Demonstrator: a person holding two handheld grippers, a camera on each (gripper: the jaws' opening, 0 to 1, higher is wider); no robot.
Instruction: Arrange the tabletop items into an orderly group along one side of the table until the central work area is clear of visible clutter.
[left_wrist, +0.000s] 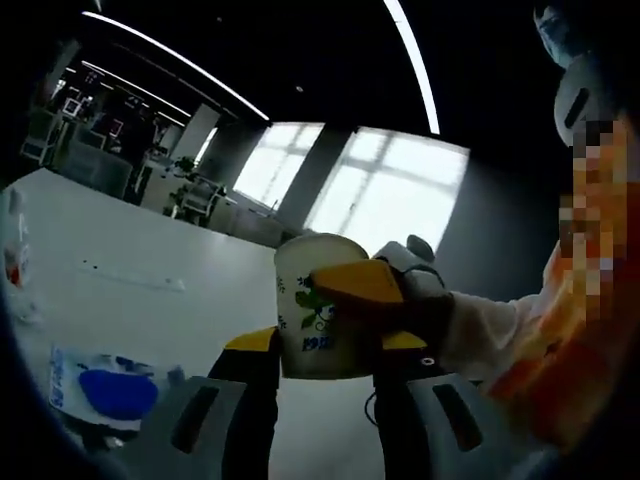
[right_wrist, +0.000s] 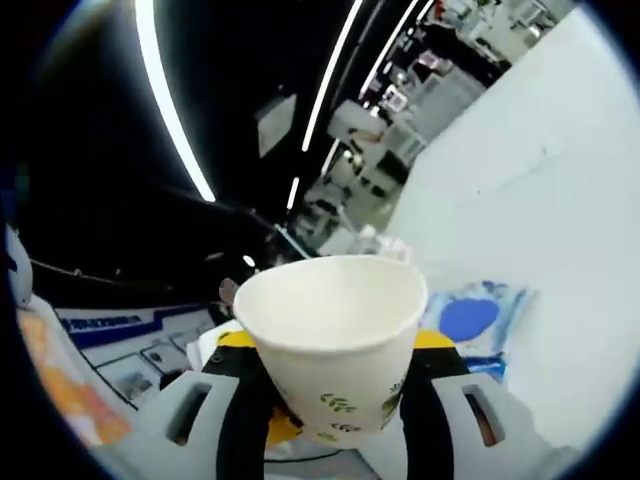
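- Here, left gripper view: white table (left_wrist: 130, 250) spans the left; a blue-and-white packet (left_wrist: 110, 390) lies on it, left of the paper cup (left_wrist: 320, 310).
- Cup, white with green print, sits clamped between the left gripper (left_wrist: 325, 345) jaws, raised off the table.
- A second yellow-tipped gripper (left_wrist: 365, 285) touches the cup's right side.
- Right gripper view: right gripper (right_wrist: 335, 385) jaws closed on the cup (right_wrist: 335, 335), mouth open toward the camera.
- Packet (right_wrist: 470, 320) lies right of the cup on the table (right_wrist: 540, 170).

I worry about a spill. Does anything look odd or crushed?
Nothing spilled. One paper cup is clamped by both hand-held grippers together, left and right; its rim looks pressed out of round.
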